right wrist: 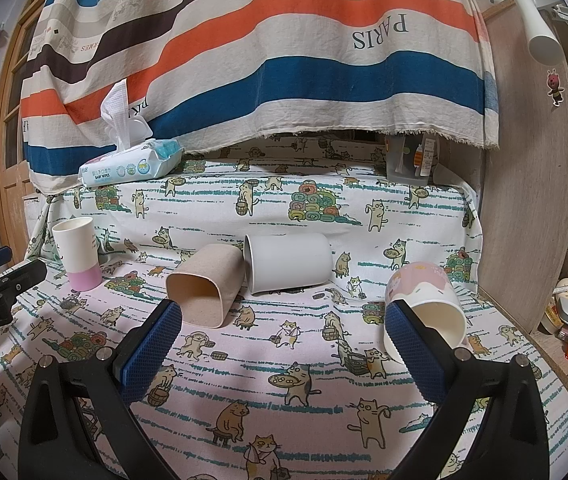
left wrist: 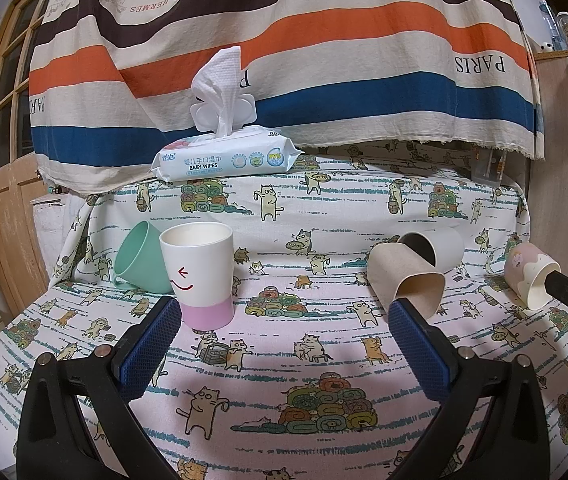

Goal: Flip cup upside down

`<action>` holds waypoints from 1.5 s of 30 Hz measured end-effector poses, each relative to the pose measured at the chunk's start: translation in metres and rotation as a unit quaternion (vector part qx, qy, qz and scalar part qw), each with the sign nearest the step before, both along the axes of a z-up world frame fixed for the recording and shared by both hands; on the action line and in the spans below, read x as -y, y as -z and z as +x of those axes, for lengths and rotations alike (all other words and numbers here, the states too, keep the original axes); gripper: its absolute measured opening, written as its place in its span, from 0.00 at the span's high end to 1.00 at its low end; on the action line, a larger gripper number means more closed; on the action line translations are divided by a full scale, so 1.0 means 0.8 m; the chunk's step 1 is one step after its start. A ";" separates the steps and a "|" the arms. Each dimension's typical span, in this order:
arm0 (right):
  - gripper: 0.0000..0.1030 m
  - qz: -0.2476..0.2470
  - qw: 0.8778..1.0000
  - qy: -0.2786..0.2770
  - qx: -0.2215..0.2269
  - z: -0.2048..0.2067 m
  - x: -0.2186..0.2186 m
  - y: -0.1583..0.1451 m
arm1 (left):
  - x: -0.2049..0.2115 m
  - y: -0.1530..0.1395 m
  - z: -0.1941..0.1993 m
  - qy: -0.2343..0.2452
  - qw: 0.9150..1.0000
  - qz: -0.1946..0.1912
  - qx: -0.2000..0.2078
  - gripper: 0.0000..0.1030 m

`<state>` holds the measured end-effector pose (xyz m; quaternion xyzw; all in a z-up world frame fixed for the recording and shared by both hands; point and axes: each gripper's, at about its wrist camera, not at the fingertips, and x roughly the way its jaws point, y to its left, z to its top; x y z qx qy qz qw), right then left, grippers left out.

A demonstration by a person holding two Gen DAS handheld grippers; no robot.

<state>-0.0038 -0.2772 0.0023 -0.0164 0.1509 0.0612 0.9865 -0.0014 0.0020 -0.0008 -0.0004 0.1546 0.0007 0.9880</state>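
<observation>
A white cup with a pink base and a red smile [left wrist: 199,274] stands upright, mouth up, on the cat-print cloth; it also shows in the right wrist view [right wrist: 77,254]. My left gripper [left wrist: 284,320] is open and empty, its left finger just in front of that cup. My right gripper [right wrist: 281,322] is open and empty. A pink and white cup [right wrist: 430,306] lies on its side by the right finger [right wrist: 412,344]. A beige cup [right wrist: 205,284] and a white cup [right wrist: 286,262] lie on their sides.
A mint green cup [left wrist: 143,258] lies tilted behind the smile cup. A pack of baby wipes [left wrist: 225,154] sits on the raised ledge at the back. A striped cloth [left wrist: 284,60] hangs behind. A wooden panel [right wrist: 524,200] stands at the right.
</observation>
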 end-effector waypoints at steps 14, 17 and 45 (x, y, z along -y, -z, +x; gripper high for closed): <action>0.01 0.000 1.000 0.000 0.000 0.000 0.000 0.000 | 0.000 0.000 0.000 0.000 1.000 0.000 0.000 0.00; 0.01 0.000 1.000 0.000 0.000 0.000 0.000 0.000 | 0.000 0.000 0.000 0.000 1.000 0.000 0.000 0.00; 0.01 -0.023 0.999 -0.042 -0.026 0.002 -0.063 -0.072 | -0.007 0.000 0.000 -0.011 1.000 -0.003 0.000 0.00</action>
